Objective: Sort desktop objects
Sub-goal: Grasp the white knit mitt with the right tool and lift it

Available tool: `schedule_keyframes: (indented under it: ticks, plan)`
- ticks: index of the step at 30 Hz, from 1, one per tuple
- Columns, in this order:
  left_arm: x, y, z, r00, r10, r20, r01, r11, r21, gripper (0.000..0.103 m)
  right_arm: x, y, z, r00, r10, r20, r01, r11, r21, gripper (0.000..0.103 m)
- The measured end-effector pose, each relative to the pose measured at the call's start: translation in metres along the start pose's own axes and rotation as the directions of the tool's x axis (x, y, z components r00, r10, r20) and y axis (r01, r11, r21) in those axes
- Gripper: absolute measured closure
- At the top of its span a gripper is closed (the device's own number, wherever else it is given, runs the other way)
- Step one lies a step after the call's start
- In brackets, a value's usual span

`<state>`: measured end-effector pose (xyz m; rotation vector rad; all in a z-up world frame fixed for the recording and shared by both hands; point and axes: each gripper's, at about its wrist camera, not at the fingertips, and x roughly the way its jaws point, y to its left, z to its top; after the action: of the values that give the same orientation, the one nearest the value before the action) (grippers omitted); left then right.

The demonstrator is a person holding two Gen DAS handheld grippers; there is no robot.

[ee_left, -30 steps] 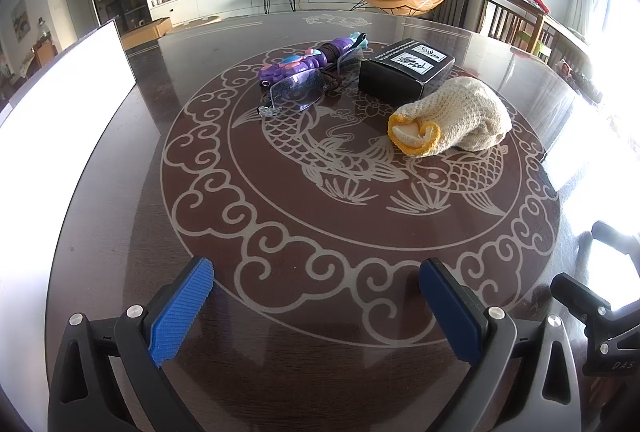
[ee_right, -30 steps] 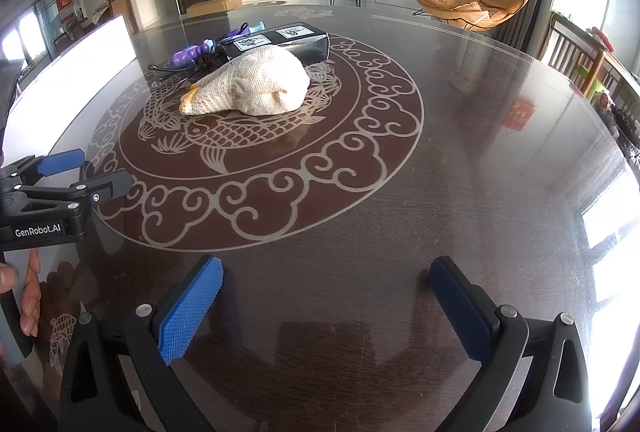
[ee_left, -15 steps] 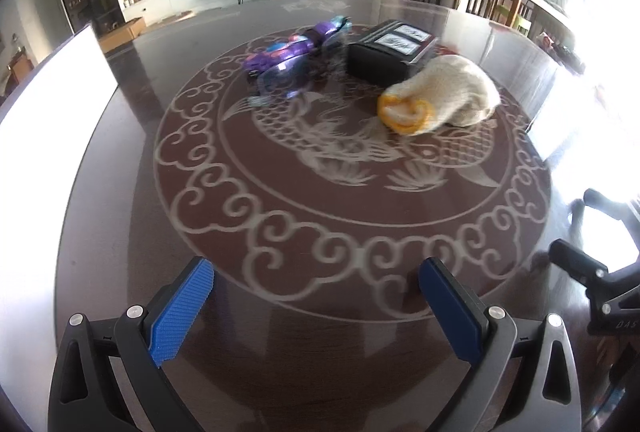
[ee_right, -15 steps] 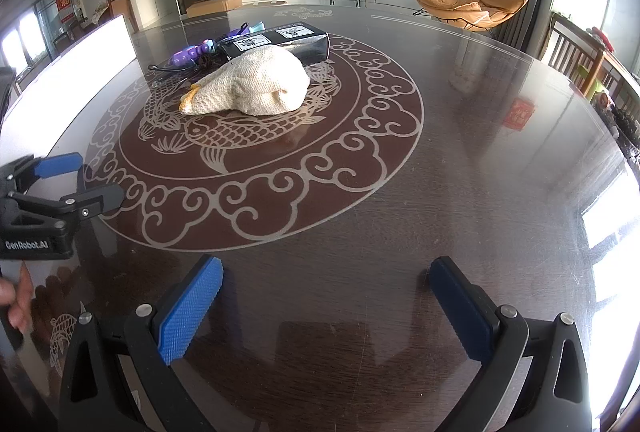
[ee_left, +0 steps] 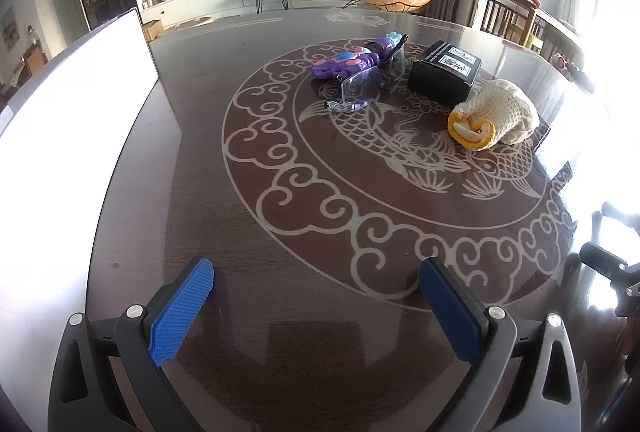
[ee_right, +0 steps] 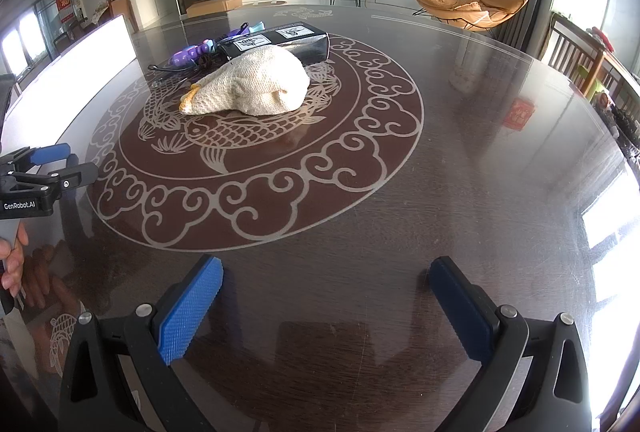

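Living-room furniture, a television and an orange lounge chair, lines the far wall behind a dark round worktop (ee_left: 200, 191) inlaid with a pale fish-and-cloud medallion. At far left a bright white panel (ee_left: 60, 111) runs along the worktop's edge. Moving right, the objects to sort sit clustered on the medallion's far side: a purple toy (ee_left: 352, 61), clear safety glasses (ee_left: 360, 87) lying against it, then a black box (ee_left: 444, 71) with white labels, and nearest the right, a cream knitted glove (ee_left: 496, 115) with a yellow cuff, just in front of the box.

The left gripper (ee_left: 316, 308) hovers low over the near edge, jaws spread wide and holding nothing. The right gripper (ee_right: 326, 308) likewise hangs over bare wood near the front, jaws fully apart and empty.

Judging by this, sorting has not begun; the step in hand is the approach. Next, one gripper needs to travel forward to the cluster, probably the glove for the right, and close on it without dragging the box.
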<state>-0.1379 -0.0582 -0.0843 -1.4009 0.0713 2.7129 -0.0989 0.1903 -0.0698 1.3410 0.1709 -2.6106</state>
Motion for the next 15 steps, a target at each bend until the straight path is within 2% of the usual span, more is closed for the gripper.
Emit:
schedule_keyframes:
  ticks: [3,4,7,10,13,15]
  plan:
    - [-0.001,0.001,-0.001,1.0,0.002,0.002,-0.002,1.0,-0.002,0.0,0.001,0.0,0.003,1.0,-0.001,-0.011,0.001,1.0,0.01,0.0]
    - [-0.001,0.001,-0.001,1.0,0.002,0.002,-0.002,1.0,-0.002,0.0,0.001,0.001,0.007,1.0,0.024,-0.011,-0.024,1.0,0.019,0.0]
    - [-0.001,0.001,0.0,1.0,0.002,0.002,-0.002,1.0,-0.002,0.0,-0.002,0.002,0.04,0.991,0.124,0.042,-0.128,0.987,0.098,0.0]
    - [-0.001,0.001,0.0,1.0,0.002,0.002,-0.002,1.0,-0.002,0.0,0.011,0.006,0.088,0.982,0.166,0.088,-0.18,0.966,0.188,0.0]
    - [-0.001,0.001,0.0,1.0,0.002,0.002,-0.002,1.0,-0.002,0.0,0.044,0.014,0.128,0.981,0.186,0.055,-0.194,0.951,0.24,0.0]
    - [-0.001,0.001,-0.001,1.0,0.002,0.002,-0.002,1.0,-0.002,0.0,0.072,0.025,0.14,0.981,0.195,-0.01,-0.187,0.955,0.231,0.0]
